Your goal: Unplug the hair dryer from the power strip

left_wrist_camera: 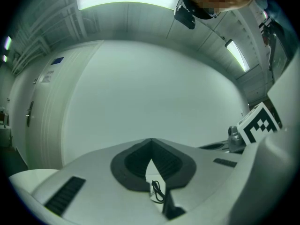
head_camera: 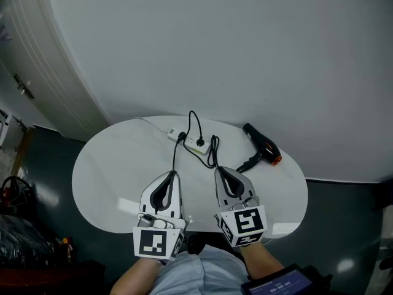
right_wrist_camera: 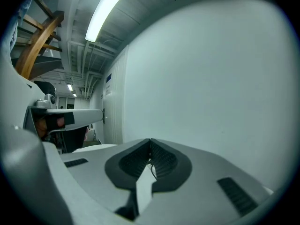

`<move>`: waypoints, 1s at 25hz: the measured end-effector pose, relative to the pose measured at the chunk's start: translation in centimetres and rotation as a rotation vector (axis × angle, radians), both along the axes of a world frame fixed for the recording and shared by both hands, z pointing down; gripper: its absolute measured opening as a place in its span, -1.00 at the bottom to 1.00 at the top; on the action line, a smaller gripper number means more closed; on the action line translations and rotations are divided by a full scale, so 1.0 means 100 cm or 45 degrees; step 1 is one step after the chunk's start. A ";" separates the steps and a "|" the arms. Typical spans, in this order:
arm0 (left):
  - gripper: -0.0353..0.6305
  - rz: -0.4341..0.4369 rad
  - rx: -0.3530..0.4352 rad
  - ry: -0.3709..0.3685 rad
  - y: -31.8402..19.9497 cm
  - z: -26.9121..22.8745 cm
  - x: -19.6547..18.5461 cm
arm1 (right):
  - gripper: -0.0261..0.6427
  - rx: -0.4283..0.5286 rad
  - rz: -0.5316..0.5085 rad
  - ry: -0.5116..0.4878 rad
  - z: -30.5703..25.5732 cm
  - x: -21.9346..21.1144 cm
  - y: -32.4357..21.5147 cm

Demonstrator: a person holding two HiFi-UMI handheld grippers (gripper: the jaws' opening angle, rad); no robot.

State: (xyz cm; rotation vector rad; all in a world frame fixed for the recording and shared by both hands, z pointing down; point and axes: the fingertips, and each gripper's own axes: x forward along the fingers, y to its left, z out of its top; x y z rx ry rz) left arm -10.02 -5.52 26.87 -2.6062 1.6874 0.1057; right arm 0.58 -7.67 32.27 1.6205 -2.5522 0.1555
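Note:
A white power strip [head_camera: 190,141] lies near the far edge of the white oval table [head_camera: 104,177], with black plugs in it. The black hair dryer [head_camera: 263,146] with an orange end lies to its right; its black cord [head_camera: 213,151] loops back to the strip. My left gripper [head_camera: 172,174] and right gripper [head_camera: 219,171] hover side by side over the table's near half, short of the strip, both shut with nothing between the jaws. A bit of the cord [left_wrist_camera: 158,192] shows through the left gripper's [left_wrist_camera: 151,142] jaws. The right gripper [right_wrist_camera: 150,141] faces the wall.
A pale curved wall [head_camera: 245,54] rises just behind the table. A second black cord [head_camera: 175,158] runs from the strip toward the left gripper. Dark floor and clutter [head_camera: 24,232] lie at the left; a person's torso [head_camera: 202,275] is at the near edge.

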 end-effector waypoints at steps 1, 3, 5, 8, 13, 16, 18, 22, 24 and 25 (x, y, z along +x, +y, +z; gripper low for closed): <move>-0.90 0.002 0.007 -0.027 -0.005 0.002 0.000 | -0.92 -0.006 -0.002 0.000 0.001 0.001 -0.006; -0.90 0.002 0.005 -0.046 -0.016 0.003 0.002 | -0.92 -0.020 -0.010 0.000 0.004 0.002 -0.018; -0.90 0.002 0.002 -0.049 -0.026 0.003 0.004 | -0.92 -0.036 -0.021 0.000 0.008 0.003 -0.030; -0.90 -0.005 0.001 -0.052 -0.043 0.003 0.006 | -0.92 -0.056 -0.041 0.004 0.013 0.002 -0.049; -0.90 -0.033 -0.028 -0.048 -0.072 0.009 0.006 | -0.92 -0.088 -0.083 0.014 0.023 0.001 -0.077; -0.90 -0.041 -0.053 -0.045 -0.089 0.014 0.006 | -0.92 -0.112 -0.099 0.016 0.031 0.000 -0.094; -0.90 -0.059 -0.110 0.001 -0.101 0.020 0.008 | -0.92 -0.128 -0.111 0.014 0.038 -0.001 -0.105; -0.90 -0.082 -0.178 0.022 -0.120 0.034 0.010 | -0.92 -0.186 -0.140 0.004 0.059 -0.004 -0.124; -0.90 -0.085 -0.204 0.020 -0.128 0.043 0.009 | -0.92 -0.221 -0.149 0.003 0.073 -0.006 -0.131; -0.90 -0.087 -0.221 0.020 -0.131 0.048 0.009 | -0.92 -0.240 -0.153 0.008 0.081 -0.007 -0.134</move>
